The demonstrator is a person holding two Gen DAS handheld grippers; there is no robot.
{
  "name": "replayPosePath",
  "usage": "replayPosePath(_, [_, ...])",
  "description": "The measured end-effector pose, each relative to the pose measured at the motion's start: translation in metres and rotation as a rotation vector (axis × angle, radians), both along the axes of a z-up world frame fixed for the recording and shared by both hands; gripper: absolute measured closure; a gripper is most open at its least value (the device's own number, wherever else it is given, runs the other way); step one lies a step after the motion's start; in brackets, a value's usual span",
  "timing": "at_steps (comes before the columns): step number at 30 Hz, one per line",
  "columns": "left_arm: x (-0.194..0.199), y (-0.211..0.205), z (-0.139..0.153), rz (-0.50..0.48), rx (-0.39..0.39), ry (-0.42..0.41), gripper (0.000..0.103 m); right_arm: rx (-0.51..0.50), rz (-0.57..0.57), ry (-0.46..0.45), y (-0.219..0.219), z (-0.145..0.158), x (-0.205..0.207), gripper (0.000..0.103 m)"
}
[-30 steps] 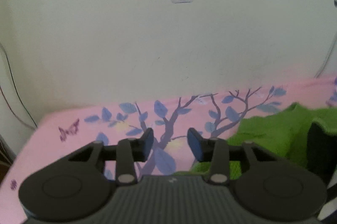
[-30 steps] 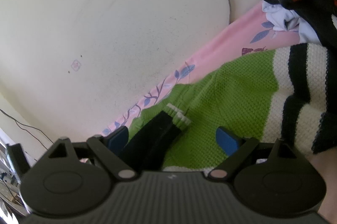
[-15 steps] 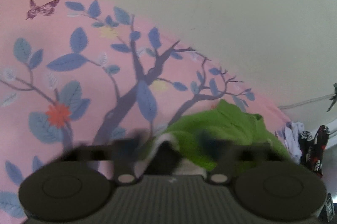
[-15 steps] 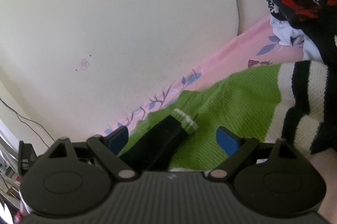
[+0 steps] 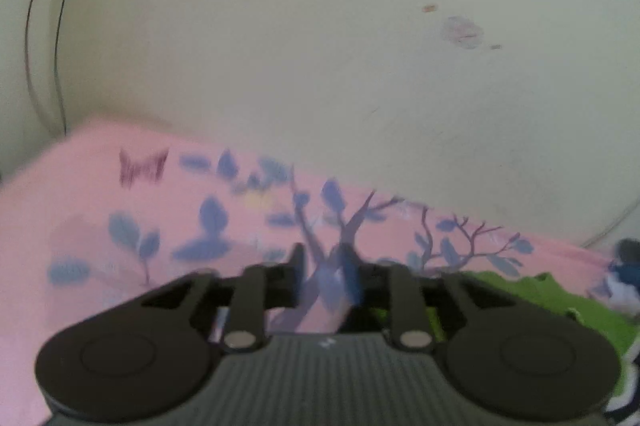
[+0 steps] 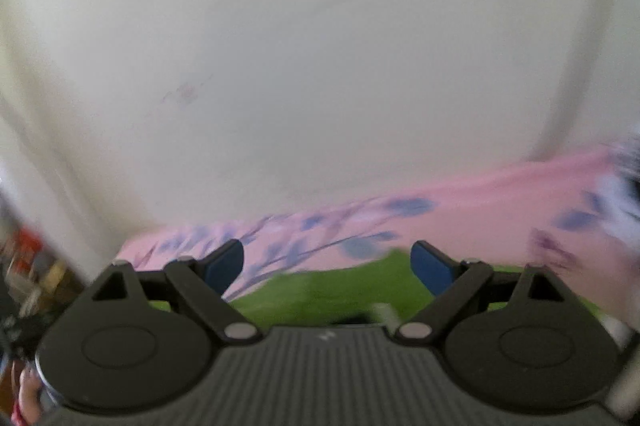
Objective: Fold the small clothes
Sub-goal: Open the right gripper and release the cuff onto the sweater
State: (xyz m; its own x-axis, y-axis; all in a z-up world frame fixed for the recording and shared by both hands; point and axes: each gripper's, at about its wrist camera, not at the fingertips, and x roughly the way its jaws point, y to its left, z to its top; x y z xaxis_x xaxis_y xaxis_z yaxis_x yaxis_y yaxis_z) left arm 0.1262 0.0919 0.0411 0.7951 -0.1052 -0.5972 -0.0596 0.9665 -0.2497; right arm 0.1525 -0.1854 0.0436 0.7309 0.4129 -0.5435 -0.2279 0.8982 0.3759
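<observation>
Hovering over the pink sheet (image 5: 100, 226), left claw (image 5: 326, 266) has just been parting, empty; right claw (image 6: 326, 262) spread. Each should pinch a green sweater (image 6: 320, 290) edge squarely.

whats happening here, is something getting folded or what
A person is working on a green knit garment that lies on a pink sheet with a blue tree print, using tongs in each hand. Right now neither pair holds it. The left tongs have just been opening, with only the sheet showing between them and the garment off to their right. The right tongs stand wide open above the green knit. Both views are blurred by motion.
</observation>
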Motion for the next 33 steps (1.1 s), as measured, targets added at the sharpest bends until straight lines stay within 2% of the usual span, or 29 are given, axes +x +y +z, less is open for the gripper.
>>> replayPosePath(1, [0.002,0.012,-0.003,-0.011,-0.066,0.032,0.044,-0.036,0.033,0.034,0.013,-0.003,0.015,0.017])
replayPosePath(4, [0.004,0.039,-0.013,-0.108,-0.273,0.068,0.041,-0.128,0.085,0.137,0.049,-0.021,0.057,0.017])
replayPosePath(7, [0.008,0.044,-0.022,-0.153,-0.355,0.100,0.042,-0.228,0.169,0.213,0.083,-0.041,0.076,0.019])
replayPosePath(9, [0.011,0.043,-0.027,-0.164,-0.388,0.116,0.042,-0.280,0.268,0.253,0.104,-0.051,0.075,0.046])
replayPosePath(11, [0.014,0.043,-0.033,-0.172,-0.417,0.130,0.043,-0.350,0.317,0.178,0.121,-0.047,0.063,0.090])
replayPosePath(13, [0.015,0.041,-0.038,-0.158,-0.405,0.145,0.043,-0.324,0.277,0.069,0.120,-0.031,0.055,0.090])
replayPosePath(16, [0.016,0.037,-0.039,-0.094,-0.309,0.157,0.044,-0.200,0.147,-0.116,0.098,-0.017,0.053,0.092])
replayPosePath(17, [0.017,0.036,-0.040,-0.077,-0.274,0.161,0.043,-0.218,0.113,-0.112,0.098,-0.024,0.058,0.092])
replayPosePath(18, [0.019,0.034,-0.042,-0.060,-0.242,0.169,0.043,-0.276,0.087,-0.076,0.101,-0.035,0.064,0.092])
replayPosePath(20, [0.017,0.034,-0.040,-0.062,-0.226,0.165,0.042,-0.447,0.065,0.011,0.113,-0.060,0.073,0.090])
replayPosePath(21, [0.016,0.036,-0.038,-0.055,-0.234,0.162,0.040,-0.466,0.062,0.007,0.112,-0.061,0.070,0.090])
replayPosePath(22, [0.015,0.040,-0.036,-0.047,-0.250,0.150,0.039,-0.436,0.054,-0.012,0.107,-0.054,0.065,0.085])
replayPosePath(23, [0.013,0.047,-0.035,-0.033,-0.274,0.134,0.037,-0.370,0.054,-0.035,0.100,-0.042,0.056,0.064])
replayPosePath(25, [0.008,0.063,-0.029,0.020,-0.329,0.092,0.026,-0.274,0.091,-0.110,0.097,-0.016,0.032,0.041])
replayPosePath(27, [0.003,0.078,-0.025,0.069,-0.371,0.065,0.024,-0.299,0.204,-0.171,0.113,0.002,0.005,0.041])
replayPosePath(30, [0.000,0.090,-0.022,0.106,-0.406,0.056,0.024,-0.391,0.406,-0.256,0.152,0.011,-0.036,0.042])
replayPosePath(33, [-0.001,0.095,-0.020,0.108,-0.421,0.056,0.024,-0.498,0.537,-0.314,0.192,0.002,-0.065,0.054])
